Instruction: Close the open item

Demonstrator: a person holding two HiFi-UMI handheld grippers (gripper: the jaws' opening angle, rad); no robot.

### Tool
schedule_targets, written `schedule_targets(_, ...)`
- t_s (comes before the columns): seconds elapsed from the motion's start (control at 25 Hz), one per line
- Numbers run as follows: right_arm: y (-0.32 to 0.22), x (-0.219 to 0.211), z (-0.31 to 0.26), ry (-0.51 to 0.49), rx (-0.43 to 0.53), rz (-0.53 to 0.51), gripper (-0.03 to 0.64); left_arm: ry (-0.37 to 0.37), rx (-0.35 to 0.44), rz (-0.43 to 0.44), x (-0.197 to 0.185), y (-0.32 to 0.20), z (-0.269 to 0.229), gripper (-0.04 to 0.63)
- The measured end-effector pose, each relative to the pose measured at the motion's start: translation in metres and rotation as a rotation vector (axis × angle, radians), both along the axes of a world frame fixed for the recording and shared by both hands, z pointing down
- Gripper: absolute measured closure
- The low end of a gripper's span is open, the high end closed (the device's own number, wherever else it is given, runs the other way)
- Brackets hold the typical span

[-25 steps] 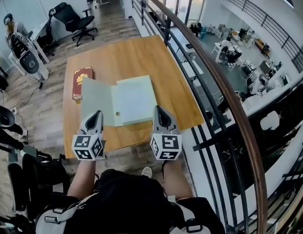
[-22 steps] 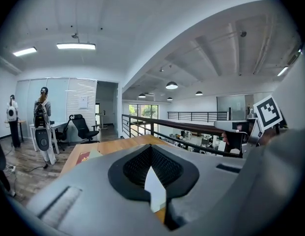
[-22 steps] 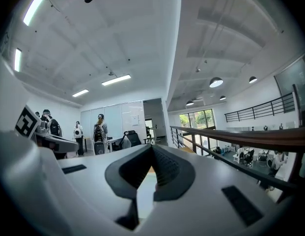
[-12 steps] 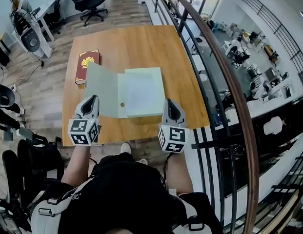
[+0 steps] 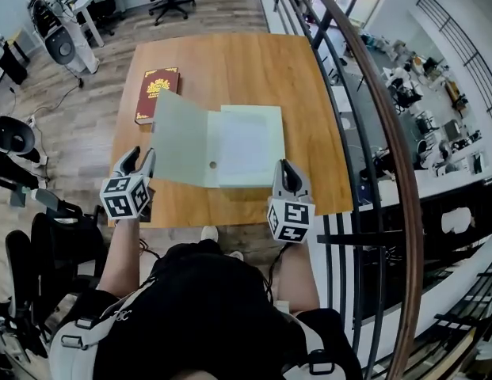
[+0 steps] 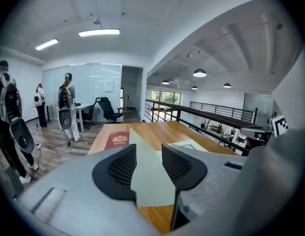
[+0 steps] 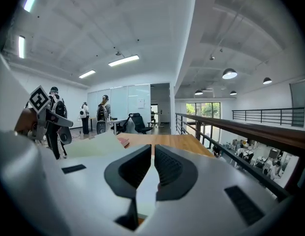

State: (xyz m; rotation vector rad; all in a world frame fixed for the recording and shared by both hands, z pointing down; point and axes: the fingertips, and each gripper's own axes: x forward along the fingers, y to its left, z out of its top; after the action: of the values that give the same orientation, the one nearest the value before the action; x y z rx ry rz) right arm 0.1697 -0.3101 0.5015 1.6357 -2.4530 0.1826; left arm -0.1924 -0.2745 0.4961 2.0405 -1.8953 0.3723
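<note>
Pale-green box [image 5: 247, 145] lies open mid-table [image 5: 230, 62], its light, stiff-looking lid [image 5: 181, 139] propped up at left. Left gripper [image 5: 141, 157], jaws just spread and empty, sits by the lid's free edge, the likely hold; right gripper [image 5: 287, 167] is pinched closed on nothing.

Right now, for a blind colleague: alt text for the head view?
Open pale green box on a wooden table, lid raised leftward near a red book. The left gripper, fingers just opened, grips nothing by the lid; the right gripper is shut.

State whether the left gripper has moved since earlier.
Yes. Left gripper shifted toward the table's left edge; its jaws just opened, green cover showing between them.
</note>
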Motion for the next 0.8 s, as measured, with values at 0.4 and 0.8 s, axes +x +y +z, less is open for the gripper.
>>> schedule_targets(0.4,-0.030,0.030,0.073,0.019,-0.203,0.032,0.534,0.046,-0.121,-0.075,-0.041,0.005,0.051,0.448)
schedule_targets(0.8,-0.044,0.069,0.172,0.034,-0.479,0.080,0.526,0.185,-0.209,-0.078,-0.041,0.010,0.090,0.448)
